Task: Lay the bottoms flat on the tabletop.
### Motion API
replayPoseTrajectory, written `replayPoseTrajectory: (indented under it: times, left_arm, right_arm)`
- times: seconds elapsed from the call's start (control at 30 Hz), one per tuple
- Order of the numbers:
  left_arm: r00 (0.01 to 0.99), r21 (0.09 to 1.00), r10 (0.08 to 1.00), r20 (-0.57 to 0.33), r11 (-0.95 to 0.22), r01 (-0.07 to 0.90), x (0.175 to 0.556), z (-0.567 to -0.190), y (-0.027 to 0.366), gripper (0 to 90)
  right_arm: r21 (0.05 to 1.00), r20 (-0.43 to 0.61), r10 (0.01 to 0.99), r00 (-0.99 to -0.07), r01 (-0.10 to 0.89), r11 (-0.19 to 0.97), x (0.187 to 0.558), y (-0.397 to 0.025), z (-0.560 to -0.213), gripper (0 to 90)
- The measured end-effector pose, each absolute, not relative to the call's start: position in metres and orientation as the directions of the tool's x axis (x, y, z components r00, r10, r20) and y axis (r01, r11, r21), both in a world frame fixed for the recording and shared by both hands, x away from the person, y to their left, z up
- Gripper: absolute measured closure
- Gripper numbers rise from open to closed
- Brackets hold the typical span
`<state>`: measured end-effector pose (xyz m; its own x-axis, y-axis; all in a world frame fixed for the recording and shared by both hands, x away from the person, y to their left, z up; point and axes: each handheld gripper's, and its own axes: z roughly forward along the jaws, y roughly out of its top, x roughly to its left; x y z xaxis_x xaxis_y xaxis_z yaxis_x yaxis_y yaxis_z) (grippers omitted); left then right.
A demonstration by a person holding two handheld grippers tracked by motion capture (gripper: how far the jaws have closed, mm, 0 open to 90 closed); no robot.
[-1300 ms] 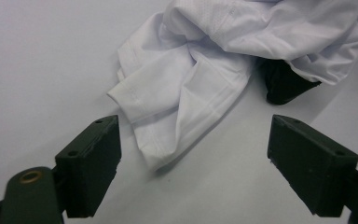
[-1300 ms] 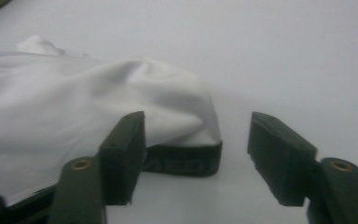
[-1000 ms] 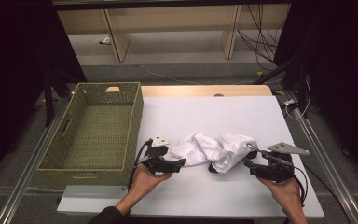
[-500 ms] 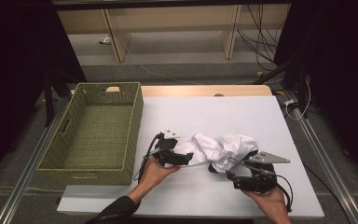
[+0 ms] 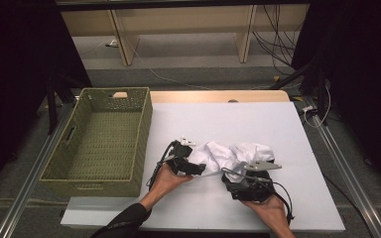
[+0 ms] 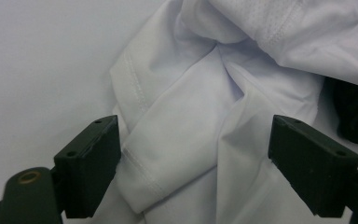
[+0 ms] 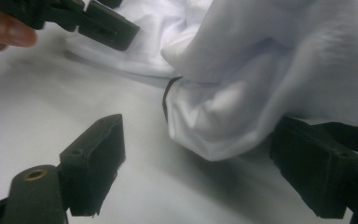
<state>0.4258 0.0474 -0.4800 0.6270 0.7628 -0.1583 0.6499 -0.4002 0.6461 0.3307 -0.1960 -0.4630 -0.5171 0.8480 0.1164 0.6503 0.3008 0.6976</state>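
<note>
meanwhile we hold both grippers, left [image 5: 200, 167] and right [image 5: 237, 174], jaws spread at the white cloth [image 5: 230, 154] on the white table [image 5: 238, 121], green basket [image 5: 99, 139] left.

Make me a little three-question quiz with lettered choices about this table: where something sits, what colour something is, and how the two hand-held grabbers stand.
1. Where is the basket?
A. left of the white cloth
B. right of it
C. on top of it

2. What colour is the basket?
A. red
B. green
C. blue

3. How do the jaws of the left gripper and the right gripper stand?
A. both shut tight
B. one open, one shut
C. both open

Answers: 1 A, the high view shows it at the table's left edge. 2 B, its weave is green. 3 C, each gripper view shows a wide gap with cloth in it.
</note>
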Motion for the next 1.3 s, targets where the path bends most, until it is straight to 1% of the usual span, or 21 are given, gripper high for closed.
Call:
replayPoseTrajectory:
  times: [0.07,0.1,0.13,0.17,0.23,0.27,0.3,0.33,0.37,0.4,0.43,0.5,0.53,0.63,0.73,0.9,1.17,1.3]
  left_arm:
    - [0.634,0.631,0.758,-0.153,-0.419,0.653,0.426,-0.482,0.046,17.1]
    - [0.637,0.622,0.756,-0.149,-0.429,0.655,0.426,-0.483,0.046,18.1]
    - [0.643,0.623,0.755,-0.126,-0.444,0.644,0.425,-0.483,0.045,19.4]
    - [0.651,0.624,0.753,-0.095,-0.465,0.628,0.424,-0.482,0.045,29.3]
    - [0.667,0.627,0.742,-0.065,-0.490,0.606,0.421,-0.481,0.046,39.5]
    - [0.667,0.627,0.742,-0.065,-0.490,0.606,0.421,-0.481,0.046,44.1]
    - [0.667,0.626,0.743,-0.051,-0.496,0.601,0.420,-0.481,0.046,48.9]
    - [0.670,0.625,0.742,-0.030,-0.509,0.592,0.419,-0.480,0.046,48.9]
    - [0.678,0.626,0.735,-0.029,-0.516,0.585,0.419,-0.480,0.047,55.5]
    - [0.681,0.627,0.731,-0.041,-0.512,0.587,0.418,-0.480,0.048,62.0]
    - [0.685,0.629,0.728,-0.037,-0.516,0.582,0.417,-0.480,0.048,67.7]
    - [0.695,0.623,0.718,-0.042,-0.525,0.580,0.416,-0.479,0.048,77.5]
    - [0.699,0.622,0.714,-0.044,-0.528,0.579,0.415,-0.479,0.048,79.4]
    - [0.714,0.626,0.699,-0.034,-0.542,0.561,0.410,-0.479,0.048,80.5]
    - [0.734,0.614,0.677,-0.064,-0.553,0.564,0.402,-0.477,0.053,80.8]
    - [0.756,0.600,0.651,-0.068,-0.578,0.552,0.390,-0.475,0.056,80.9]
    - [0.789,0.585,0.609,-0.077,-0.613,0.531,0.370,-0.472,0.061,80.9]
    - [0.799,0.582,0.595,-0.089,-0.619,0.527,0.362,-0.470,0.063,81.0]
  right_arm:
    - [0.685,0.101,0.856,-0.508,0.659,0.310,0.335,-0.190,-0.467,21.5]
    - [0.681,0.092,0.857,-0.506,0.661,0.317,0.337,-0.188,-0.468,24.2]
    - [0.676,0.078,0.862,-0.502,0.662,0.324,0.339,-0.187,-0.470,28.2]
    - [0.671,0.064,0.869,-0.491,0.666,0.327,0.344,-0.186,-0.472,37.9]
    - [0.671,0.066,0.871,-0.487,0.667,0.322,0.348,-0.188,-0.473,47.2]
    - [0.671,0.066,0.871,-0.487,0.667,0.322,0.348,-0.188,-0.473,47.2]
    - [0.675,0.081,0.864,-0.497,0.665,0.320,0.351,-0.191,-0.472,60.0]
    - [0.675,0.081,0.864,-0.497,0.665,0.320,0.351,-0.191,-0.472,60.0]
    - [0.676,0.080,0.859,-0.505,0.661,0.325,0.351,-0.192,-0.472,66.6]
    - [0.676,0.072,0.859,-0.506,0.659,0.331,0.352,-0.193,-0.471,71.1]
    - [0.677,0.070,0.860,-0.505,0.657,0.331,0.353,-0.195,-0.470,74.6]
    - [0.675,0.080,0.861,-0.502,0.663,0.324,0.356,-0.202,-0.468,78.6]
    - [0.673,0.075,0.863,-0.500,0.664,0.327,0.357,-0.206,-0.466,78.9]
    - [0.676,0.059,0.870,-0.490,0.661,0.327,0.358,-0.212,-0.464,79.1]
    - [0.673,0.056,0.885,-0.462,0.672,0.308,0.360,-0.230,-0.460,79.0]
    - [0.676,0.059,0.906,-0.420,0.684,0.273,0.366,-0.250,-0.458,79.0]
    - [0.676,0.045,0.924,-0.379,0.693,0.251,0.375,-0.270,-0.457,78.9]
    - [0.673,0.038,0.925,-0.378,0.694,0.256,0.379,-0.274,-0.457,78.9]
